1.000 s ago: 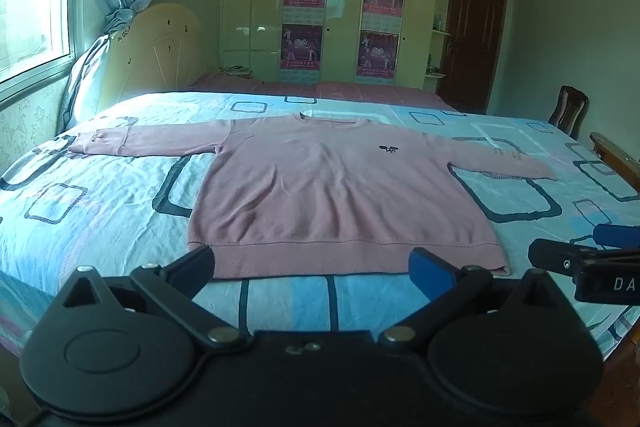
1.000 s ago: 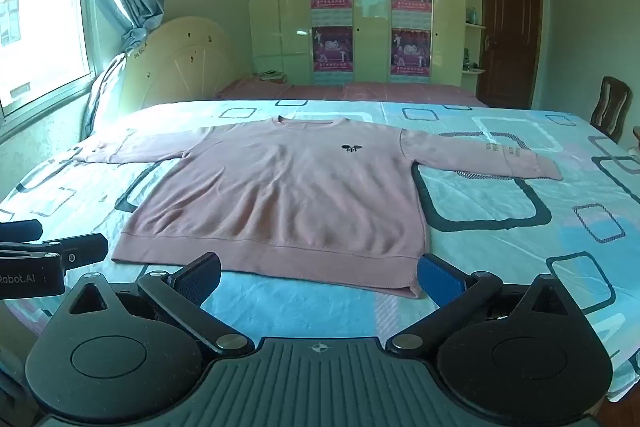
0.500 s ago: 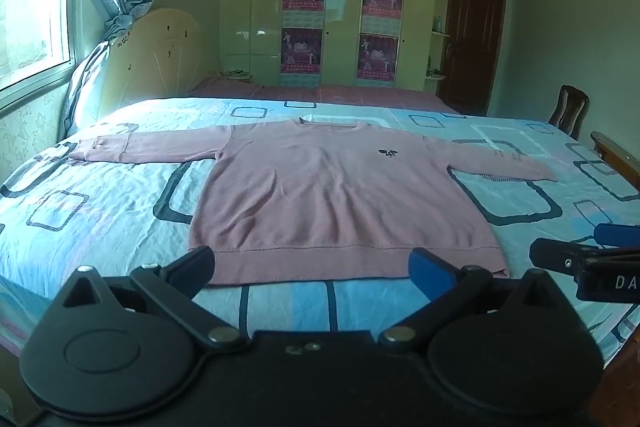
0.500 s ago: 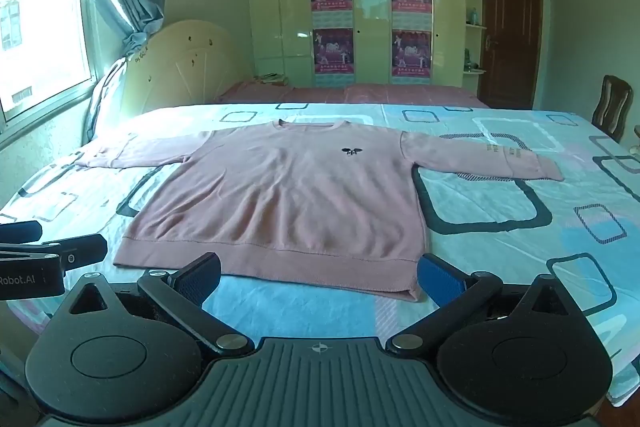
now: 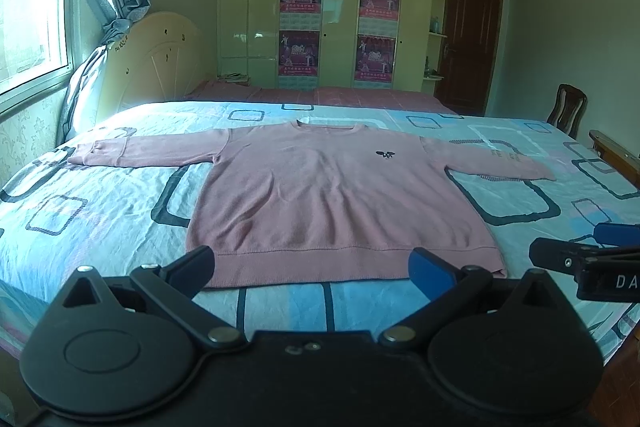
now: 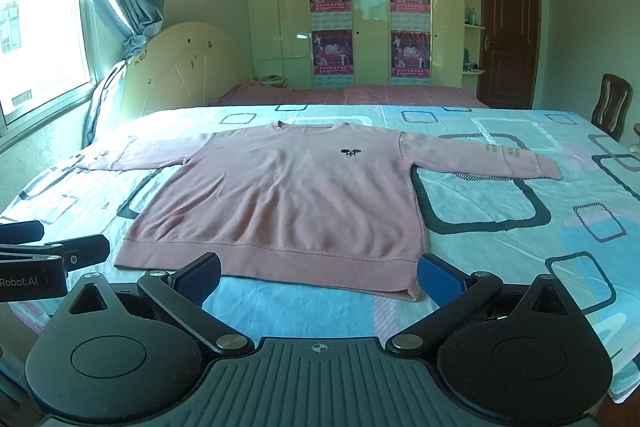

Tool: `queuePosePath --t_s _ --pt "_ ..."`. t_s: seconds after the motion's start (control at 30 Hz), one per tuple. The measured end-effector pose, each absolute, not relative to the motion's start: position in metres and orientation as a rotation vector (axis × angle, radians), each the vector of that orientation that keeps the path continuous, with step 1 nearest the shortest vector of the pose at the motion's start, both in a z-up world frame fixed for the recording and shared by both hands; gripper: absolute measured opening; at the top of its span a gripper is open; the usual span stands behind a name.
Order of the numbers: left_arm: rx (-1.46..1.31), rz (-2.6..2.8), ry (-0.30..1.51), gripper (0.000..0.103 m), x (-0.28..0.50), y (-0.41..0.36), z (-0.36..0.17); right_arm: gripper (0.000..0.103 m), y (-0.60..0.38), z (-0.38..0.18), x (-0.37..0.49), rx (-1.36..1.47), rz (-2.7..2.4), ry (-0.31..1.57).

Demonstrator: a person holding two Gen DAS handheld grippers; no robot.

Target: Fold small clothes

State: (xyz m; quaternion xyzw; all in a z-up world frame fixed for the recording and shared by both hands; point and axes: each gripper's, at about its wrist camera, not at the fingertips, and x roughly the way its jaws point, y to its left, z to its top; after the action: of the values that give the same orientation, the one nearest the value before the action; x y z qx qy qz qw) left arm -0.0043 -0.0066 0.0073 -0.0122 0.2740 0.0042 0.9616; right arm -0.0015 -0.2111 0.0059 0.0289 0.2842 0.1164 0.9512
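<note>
A pink long-sleeved sweater (image 5: 332, 195) (image 6: 292, 195) lies flat and face up on the bed, both sleeves spread sideways, with a small dark emblem on the chest. Its hem runs along the near side. My left gripper (image 5: 316, 265) hovers open just short of the hem, nothing between its fingers. My right gripper (image 6: 320, 273) is also open and empty, near the hem's right corner. Each gripper shows at the edge of the other's view: the right one (image 5: 580, 259), the left one (image 6: 52, 251).
The bed (image 5: 100, 211) (image 6: 520, 235) has a light blue sheet with dark square outlines. A cream headboard (image 5: 156, 59) and window are on the left, a wardrobe (image 6: 368, 27) with posters behind, and a wooden chair (image 5: 566, 109) and door on the right.
Both views have shifted slightly, and the sweater hem sits a little nearer the fingertips. Both grippers stay open; the sweater has not moved.
</note>
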Motion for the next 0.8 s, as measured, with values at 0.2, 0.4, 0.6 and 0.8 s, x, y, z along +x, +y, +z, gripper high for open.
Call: queuePosePath --t_s 0.2,0.4,0.6,0.8 --pt "-0.026 0.013 0.558 0.102 -0.0039 -0.0074 0.0069 0.103 -0.2117 0.0069 -0.002 0.063 0.241 0.578" --pt "-0.025 0.016 0.554 0.102 -0.0035 -0.008 0.0084 0.103 -0.2115 0.0065 -0.0033 0.063 0.242 0.575" --pt "-0.025 0.016 0.553 0.102 -0.0037 -0.0079 0.0085 0.103 -0.2119 0.0064 -0.0029 0.065 0.242 0.575" --pt "-0.022 0.016 0.553 0.102 -0.0038 -0.0082 0.0084 0.103 -0.2123 0.0064 -0.0026 0.068 0.239 0.577"
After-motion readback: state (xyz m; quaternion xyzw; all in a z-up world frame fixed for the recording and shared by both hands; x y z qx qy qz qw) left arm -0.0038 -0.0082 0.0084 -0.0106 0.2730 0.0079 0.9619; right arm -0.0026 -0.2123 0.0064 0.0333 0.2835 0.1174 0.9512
